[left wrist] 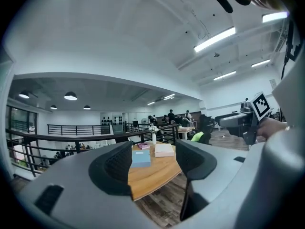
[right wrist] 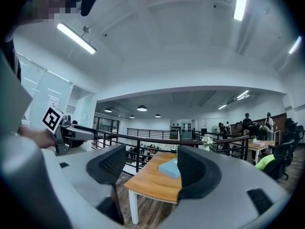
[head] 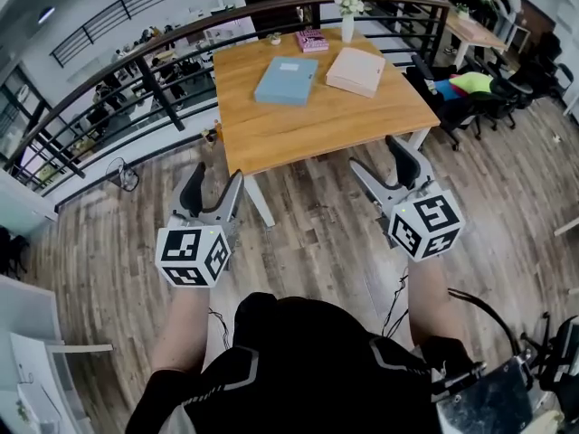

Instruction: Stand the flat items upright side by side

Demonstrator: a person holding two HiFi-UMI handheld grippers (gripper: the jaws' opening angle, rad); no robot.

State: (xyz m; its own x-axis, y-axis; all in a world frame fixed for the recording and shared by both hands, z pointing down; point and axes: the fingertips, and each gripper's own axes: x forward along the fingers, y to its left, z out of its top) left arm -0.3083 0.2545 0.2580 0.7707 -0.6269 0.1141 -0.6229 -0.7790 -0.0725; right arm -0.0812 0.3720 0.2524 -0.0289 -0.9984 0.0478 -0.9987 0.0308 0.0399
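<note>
A wooden worktop (head: 308,125) stands on a plank floor (head: 317,233) beside a dark railing (head: 136,52); a blue folder (head: 287,80) and a beige folder (head: 355,70) lie flat on it, near a pink book (head: 312,40) and a vase (head: 348,27). The left gripper (head: 215,181) and right gripper (head: 375,156) hang over the floor short of it; all 4 jaws stand wide apart, holding nothing.

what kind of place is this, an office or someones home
Most likely an open-plan office on an upper level: a black railing overlooks a lower floor, office chairs stand beside the wooden table, and strip lights line the ceiling.
</note>
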